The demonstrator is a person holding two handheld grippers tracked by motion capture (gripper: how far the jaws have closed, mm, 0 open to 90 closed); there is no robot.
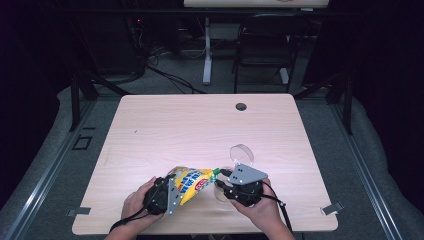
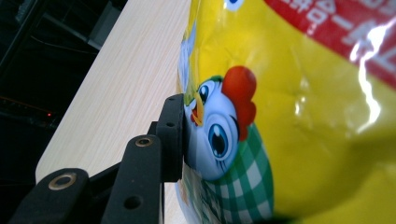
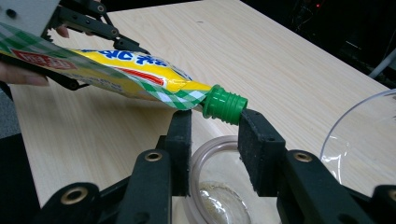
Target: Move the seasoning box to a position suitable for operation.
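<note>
My left gripper (image 1: 167, 195) clamps the pouch (image 1: 192, 182) lower centre; its green cap (image 3: 225, 105) points right, between my right gripper's (image 3: 215, 140) parted jaws.

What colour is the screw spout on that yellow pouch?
Green: the ribbed plastic spout on the yellow chicken-print pouch shows best in the right gripper view.
</note>
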